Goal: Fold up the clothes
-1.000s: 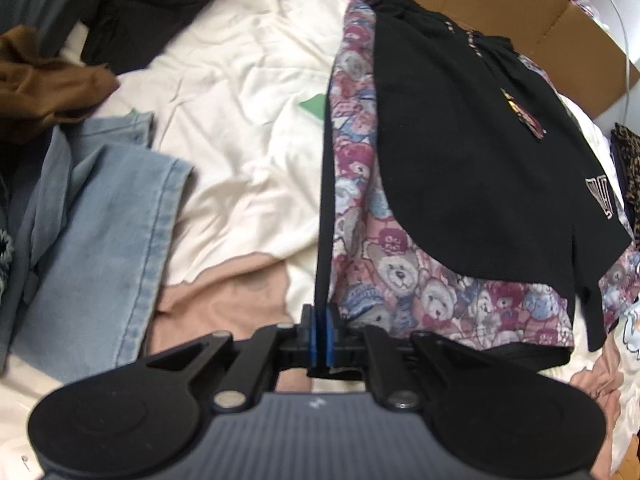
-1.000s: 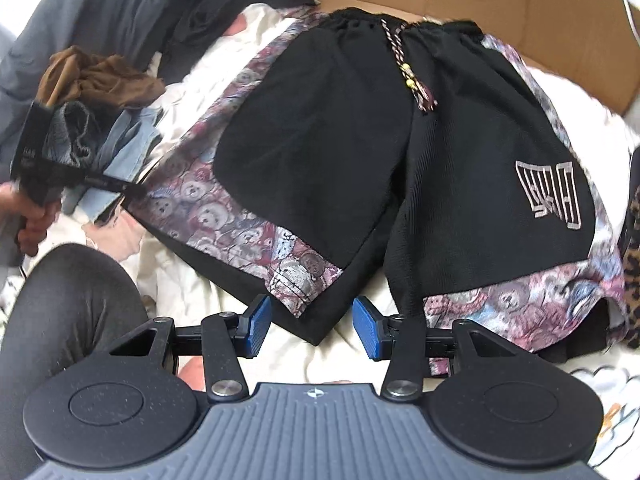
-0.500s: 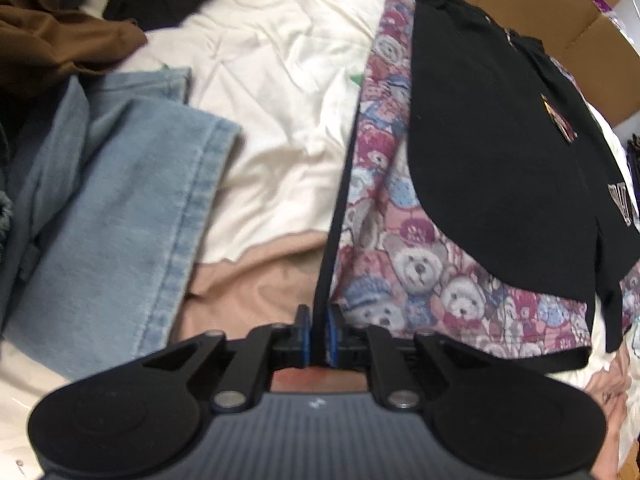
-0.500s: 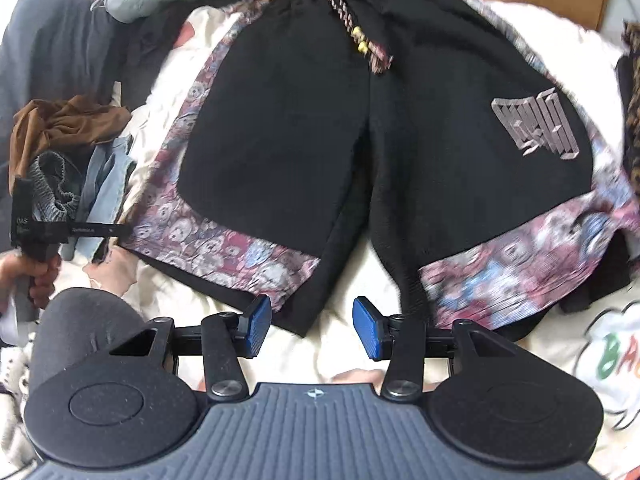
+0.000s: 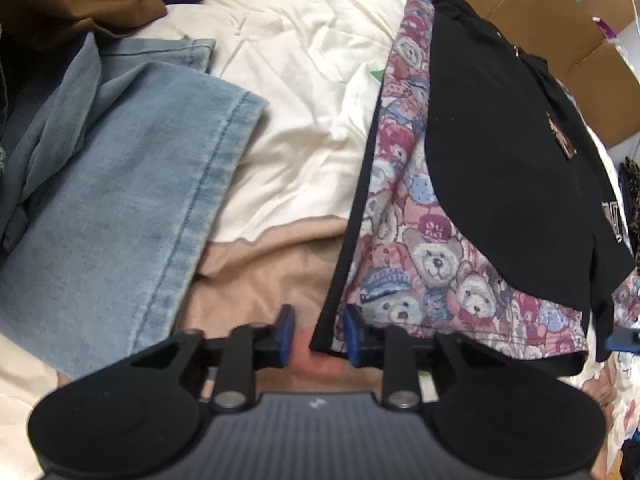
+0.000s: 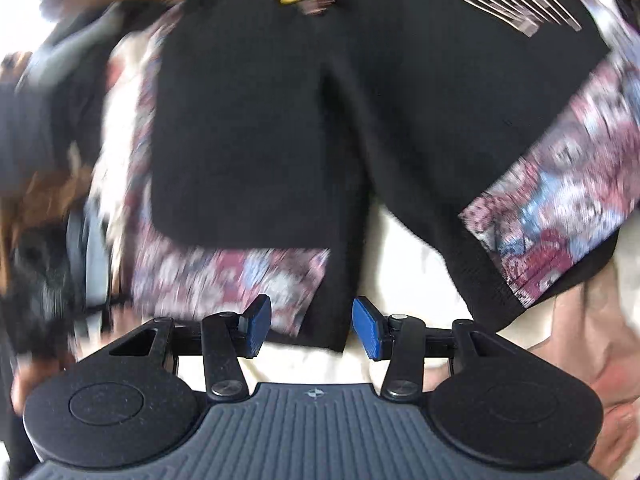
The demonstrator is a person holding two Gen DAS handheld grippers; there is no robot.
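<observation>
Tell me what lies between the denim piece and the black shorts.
In the left wrist view, rumpled cream fabric and a pinkish-tan cloth fill the stretch between the denim piece and the shorts.

Jeans (image 5: 120,200) crowd the left; bare cream sheet (image 5: 304,128) beside shorts (image 5: 500,168)

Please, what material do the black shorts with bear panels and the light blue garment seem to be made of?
Shorts: matte black cloth, probably a knit, with ribbed hems in the right wrist view; the bear panels look woven or printed, unclear which. Light blue garment: apparently denim, faded, with a stitched hem.
</observation>
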